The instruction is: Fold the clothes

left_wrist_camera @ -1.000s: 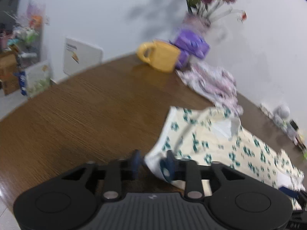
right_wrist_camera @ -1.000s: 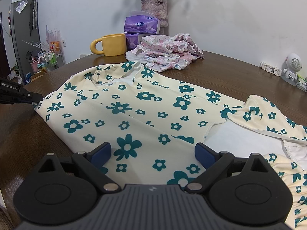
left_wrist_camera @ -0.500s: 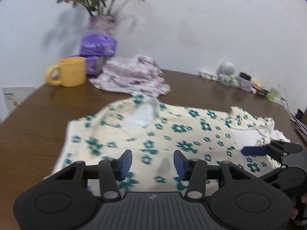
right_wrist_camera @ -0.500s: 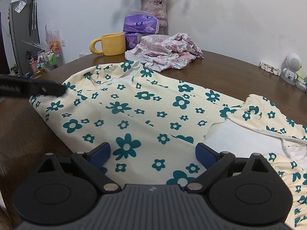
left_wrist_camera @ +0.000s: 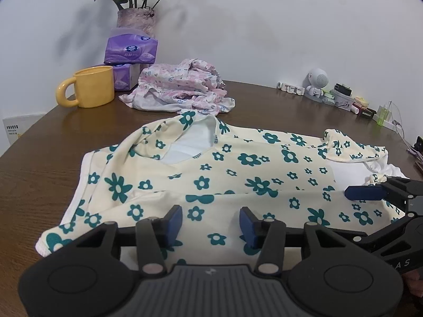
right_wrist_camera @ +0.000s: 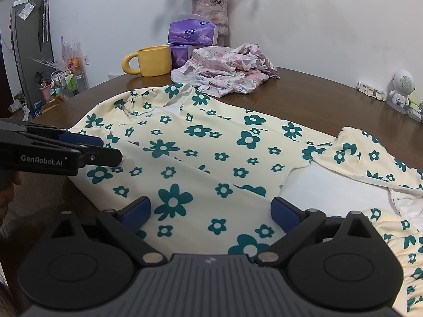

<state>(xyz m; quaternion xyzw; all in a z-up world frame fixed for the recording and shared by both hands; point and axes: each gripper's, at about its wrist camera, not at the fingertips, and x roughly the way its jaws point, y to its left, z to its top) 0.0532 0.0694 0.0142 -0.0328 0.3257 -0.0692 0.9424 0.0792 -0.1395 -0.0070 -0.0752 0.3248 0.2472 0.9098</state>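
A cream garment with teal flowers (left_wrist_camera: 238,174) lies spread flat on the brown table, neckline toward the far left; it also shows in the right wrist view (right_wrist_camera: 211,153). My left gripper (left_wrist_camera: 210,220) is open and empty, hovering over the garment's near edge. My right gripper (right_wrist_camera: 210,210) is open and empty over the garment's near hem. The right gripper's finger (left_wrist_camera: 366,192) shows at the right of the left wrist view. The left gripper's fingers (right_wrist_camera: 84,142) show at the left of the right wrist view.
A crumpled pink floral garment (left_wrist_camera: 179,89) lies behind the spread one. A yellow mug (left_wrist_camera: 91,87), purple tissue packs (left_wrist_camera: 130,50) and a flower vase (left_wrist_camera: 136,19) stand at the back left. A small white robot figure (left_wrist_camera: 317,82) and clutter line the back right edge.
My left gripper let go of the garment's left corner, opened, and swung round from the left side to face the garment over its near edge. The right gripper stayed still.
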